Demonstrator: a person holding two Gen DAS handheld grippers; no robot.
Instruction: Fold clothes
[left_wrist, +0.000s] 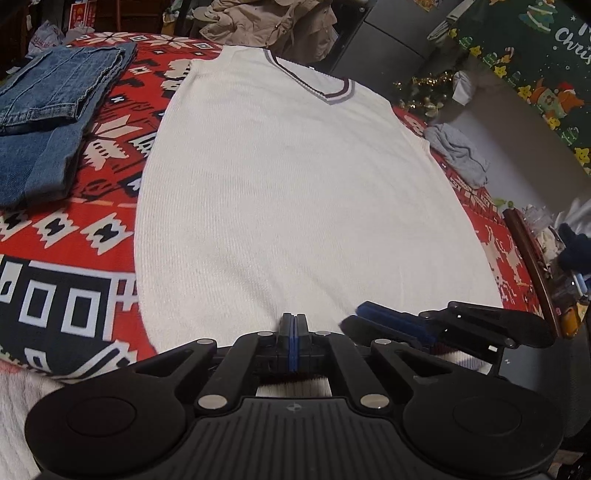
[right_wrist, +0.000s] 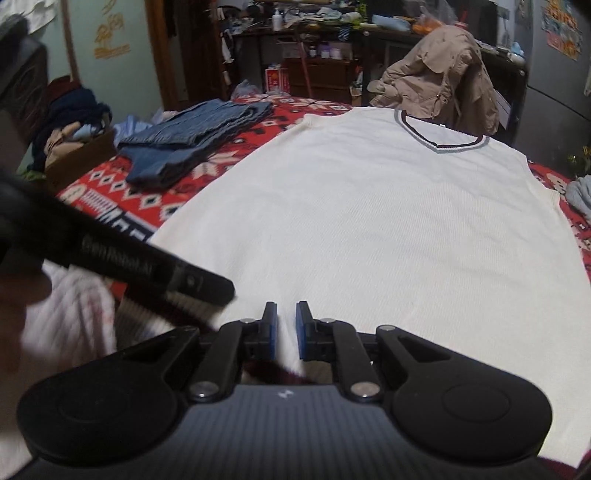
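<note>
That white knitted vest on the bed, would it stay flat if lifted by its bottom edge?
Probably not. The white vest looks like soft ribbed knit, so it would likely droop and fold. It seems light, and the patterned blanket may drag on it slightly.

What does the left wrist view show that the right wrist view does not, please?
Left wrist only: green Christmas fabric at the right and tinsel. Right wrist only: a cluttered shelf and a pile of clothes at the left. Both: the white vest spread flat, folded jeans, a beige jacket, and both tongs at the vest's near hem.
</note>
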